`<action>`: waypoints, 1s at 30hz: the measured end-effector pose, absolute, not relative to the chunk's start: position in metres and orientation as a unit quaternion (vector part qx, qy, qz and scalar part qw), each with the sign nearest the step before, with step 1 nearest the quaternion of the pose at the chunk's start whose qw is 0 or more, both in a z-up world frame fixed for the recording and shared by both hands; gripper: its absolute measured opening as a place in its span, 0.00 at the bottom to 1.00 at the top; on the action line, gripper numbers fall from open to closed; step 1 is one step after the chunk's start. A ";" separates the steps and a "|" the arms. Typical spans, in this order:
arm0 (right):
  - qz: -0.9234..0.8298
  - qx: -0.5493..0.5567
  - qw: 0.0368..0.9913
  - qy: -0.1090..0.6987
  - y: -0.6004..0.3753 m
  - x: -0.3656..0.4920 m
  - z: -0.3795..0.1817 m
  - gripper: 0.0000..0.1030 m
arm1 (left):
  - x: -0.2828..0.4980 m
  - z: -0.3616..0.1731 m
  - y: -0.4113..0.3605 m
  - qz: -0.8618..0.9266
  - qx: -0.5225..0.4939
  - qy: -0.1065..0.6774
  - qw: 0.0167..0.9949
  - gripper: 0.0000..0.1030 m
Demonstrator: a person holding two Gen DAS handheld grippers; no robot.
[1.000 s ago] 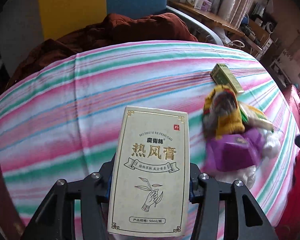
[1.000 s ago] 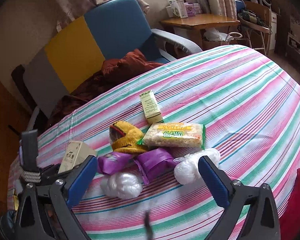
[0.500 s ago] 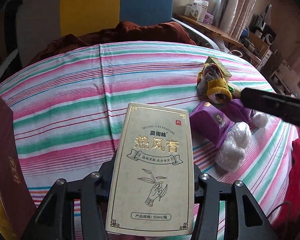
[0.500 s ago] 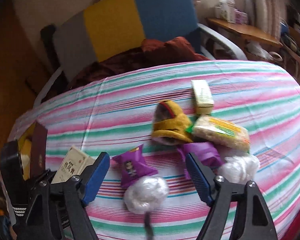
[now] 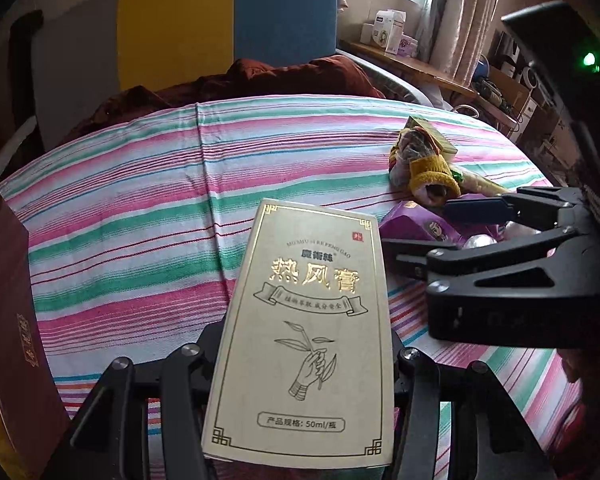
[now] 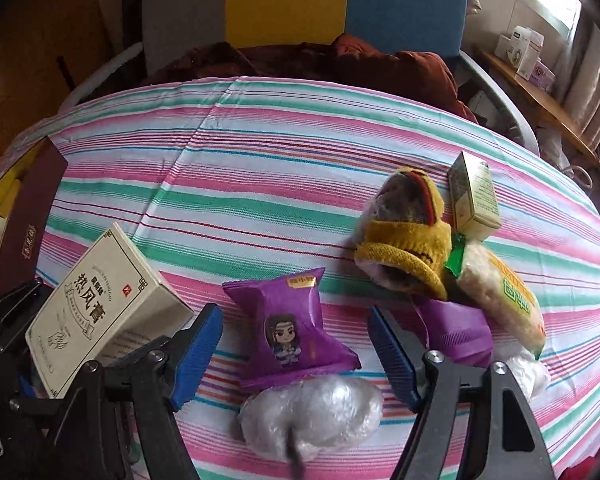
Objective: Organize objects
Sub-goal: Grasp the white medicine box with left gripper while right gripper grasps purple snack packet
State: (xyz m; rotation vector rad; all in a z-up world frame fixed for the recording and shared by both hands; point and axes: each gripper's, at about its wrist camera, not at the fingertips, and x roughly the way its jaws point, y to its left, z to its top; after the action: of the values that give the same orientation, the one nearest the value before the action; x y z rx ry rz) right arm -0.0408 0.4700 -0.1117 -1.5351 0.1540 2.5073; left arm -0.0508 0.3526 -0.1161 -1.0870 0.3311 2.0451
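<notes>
My left gripper [image 5: 304, 344] is shut on a cream box with gold lettering [image 5: 304, 332], held upright above the striped cloth [image 5: 140, 208]; the same box [image 6: 100, 312] shows at the left in the right wrist view. My right gripper [image 6: 294, 316] hangs low over a purple snack packet [image 6: 292, 332]. Its blue pads [image 6: 196, 352] stand on either side of the packet without touching it. A white plastic-wrapped bundle [image 6: 316, 408] lies just below the packet. In the left wrist view the right gripper [image 5: 440, 228] reaches in from the right over that packet [image 5: 416, 222].
A yellow knit piece [image 6: 408, 236], a small green box [image 6: 474, 196], a rice-cracker pack [image 6: 504, 296] and a second purple packet [image 6: 456, 328] cluster on the right. A dark red box [image 6: 28, 216] stands at the left edge. A chair with a brown garment [image 6: 380, 64] is behind.
My right gripper rolled, sank toward the purple packet and narrowed its jaws around it. The left gripper carried the cream box leftward; the dark red box and the right gripper came into its view.
</notes>
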 end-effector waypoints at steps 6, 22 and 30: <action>0.847 -0.523 0.086 0.047 0.466 -0.042 -0.114 0.33 | -0.050 -0.116 0.353 0.806 -0.426 0.131 0.390 0.52; 0.893 -0.437 0.053 0.090 0.455 -0.017 -0.057 0.32 | -0.031 -0.029 0.283 0.822 -0.397 0.103 0.395 0.51; 0.910 -0.409 -0.009 0.066 0.389 -0.017 -0.014 0.32 | -0.051 -0.005 0.185 0.861 -0.389 0.055 0.324 0.51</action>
State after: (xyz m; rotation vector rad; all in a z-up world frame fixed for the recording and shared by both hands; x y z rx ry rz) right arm -0.0172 0.3890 -0.0142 -1.2912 0.2096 2.8768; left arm -0.0514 0.1845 -0.0052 -1.0193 0.1432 2.2589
